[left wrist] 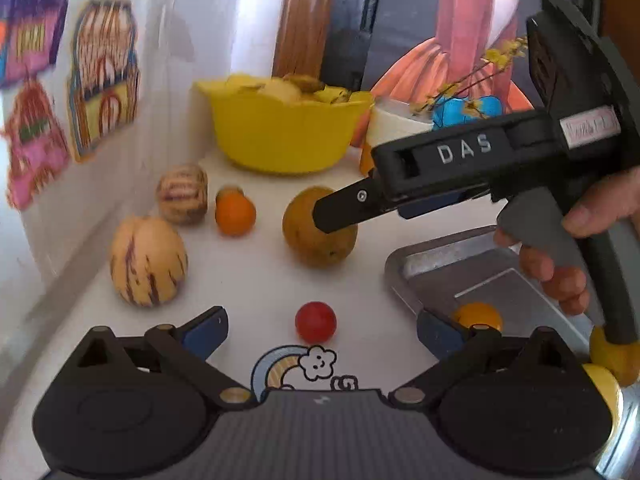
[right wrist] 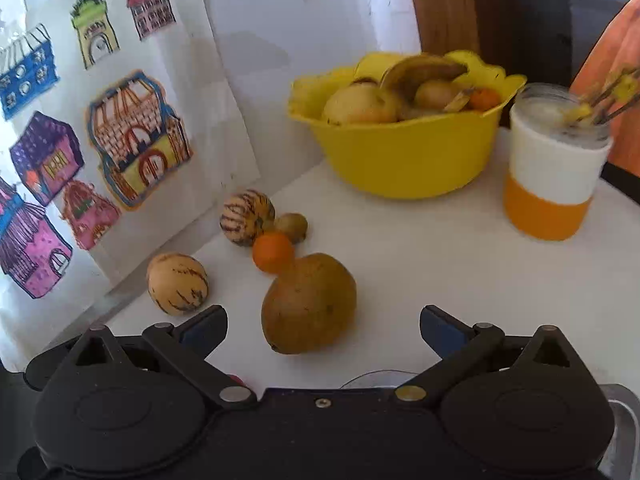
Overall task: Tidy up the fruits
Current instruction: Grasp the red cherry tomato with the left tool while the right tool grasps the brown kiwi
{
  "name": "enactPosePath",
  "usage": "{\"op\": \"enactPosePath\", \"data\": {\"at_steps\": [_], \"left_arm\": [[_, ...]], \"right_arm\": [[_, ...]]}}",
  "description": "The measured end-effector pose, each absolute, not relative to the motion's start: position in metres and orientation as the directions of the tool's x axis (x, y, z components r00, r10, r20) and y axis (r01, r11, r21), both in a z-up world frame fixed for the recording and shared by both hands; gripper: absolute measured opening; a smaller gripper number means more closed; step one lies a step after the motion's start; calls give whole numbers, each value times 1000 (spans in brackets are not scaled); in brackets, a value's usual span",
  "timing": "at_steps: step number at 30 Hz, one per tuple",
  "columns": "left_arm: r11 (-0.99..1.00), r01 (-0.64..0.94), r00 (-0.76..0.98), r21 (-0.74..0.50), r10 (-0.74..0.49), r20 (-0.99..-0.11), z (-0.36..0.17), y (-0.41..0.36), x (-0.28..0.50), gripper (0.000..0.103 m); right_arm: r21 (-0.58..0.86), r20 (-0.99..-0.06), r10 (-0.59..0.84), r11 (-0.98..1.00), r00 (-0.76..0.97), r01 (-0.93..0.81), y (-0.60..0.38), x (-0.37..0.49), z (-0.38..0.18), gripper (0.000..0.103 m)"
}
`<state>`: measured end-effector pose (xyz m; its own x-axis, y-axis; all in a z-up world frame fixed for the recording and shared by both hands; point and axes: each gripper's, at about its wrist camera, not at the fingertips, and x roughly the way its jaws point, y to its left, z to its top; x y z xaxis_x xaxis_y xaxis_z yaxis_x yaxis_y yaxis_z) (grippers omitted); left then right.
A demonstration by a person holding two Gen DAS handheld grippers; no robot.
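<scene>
**Right gripper lines up on the big brown fruit, nothing gripped yet**

The white tabletop (right wrist: pixel 440 264) carries everything, with a wall of cut-out house drawings (right wrist: pixel 132 136) along its left edge. At the back stands the yellow bowl (right wrist: pixel 400 160), already heaped with fruit, and just beside it a white-and-orange cup (right wrist: pixel 552 184) holding yellow sprigs. A metal tray (left wrist: pixel 480 276) sits at the near right in the left wrist view, with a small yellow fruit (left wrist: pixel 478 314) on it.

The loose fruit lies between bowl and grippers. The large brown fruit (right wrist: pixel 308 304) is nearest the right gripper (right wrist: pixel 324 328), whose fingers are spread wide, the fruit lying just ahead of the gap and apart from both pads. Behind the fruit are two striped pepino melons (right wrist: pixel 178 284), a small orange (right wrist: pixel 273 252) and a little brownish fruit (right wrist: pixel 292 227). The smallest piece, a red cherry-sized fruit (left wrist: pixel 316 320), lies just ahead of the left gripper (left wrist: pixel 322 332), which is also wide and empty.

Risks, as I judge them: the brown fruit is round and smooth, so an off-centre close could squirt it sideways into the orange, which looks very near it. The bowl is nearly full, so a drop from height could dislodge fruit. A swing toward the bowl could also clip the cup.
</scene>
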<state>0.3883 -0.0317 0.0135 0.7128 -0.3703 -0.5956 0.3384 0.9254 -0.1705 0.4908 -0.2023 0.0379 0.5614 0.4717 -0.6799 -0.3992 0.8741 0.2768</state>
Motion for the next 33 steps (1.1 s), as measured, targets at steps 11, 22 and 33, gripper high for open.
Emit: {"op": "enactPosePath", "data": {"at_steps": [11,22,33], "left_arm": [[921,346,700,-177,-379,-605,14,-32,396,84],[937,348,721,-20,-281,-633,14,-53,397,63],[938,345,732,20,-256,-631,13,-52,394,45]], "right_arm": [[256,-709,467,868,528,-425,-188,506,25,83],[200,-728,449,862,518,-466,-174,505,17,73],[184,-712,451,860,538,-476,-171,503,16,62]]}}
